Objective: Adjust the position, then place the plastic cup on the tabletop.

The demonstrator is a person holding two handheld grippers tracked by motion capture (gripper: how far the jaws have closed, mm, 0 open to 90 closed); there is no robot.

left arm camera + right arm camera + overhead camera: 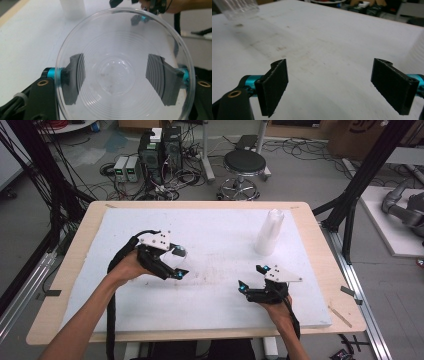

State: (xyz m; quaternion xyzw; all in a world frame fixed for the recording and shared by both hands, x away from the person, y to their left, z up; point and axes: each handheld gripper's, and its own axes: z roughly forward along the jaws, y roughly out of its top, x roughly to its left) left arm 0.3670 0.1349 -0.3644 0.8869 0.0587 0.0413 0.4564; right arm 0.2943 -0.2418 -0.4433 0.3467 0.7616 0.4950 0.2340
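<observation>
Left gripper (178, 262) clamps clear round plastic cup (124, 68), held above white foam board (220, 235), mouth toward camera. Right gripper (251, 277) empty, jaws spread wide. Tall stack of clear cups (269, 232) upright, far right.

A clear, glossy plastic cup (117, 72) with fine moulded rings sits between matt black ribbed pads (160, 78) of the left gripper (117, 77). The white table cover (220, 295) looks matt and slightly scuffed, edged by pale smooth wood (60, 310). A translucent plastic cup stack (269, 232) stands frosted white.
</observation>
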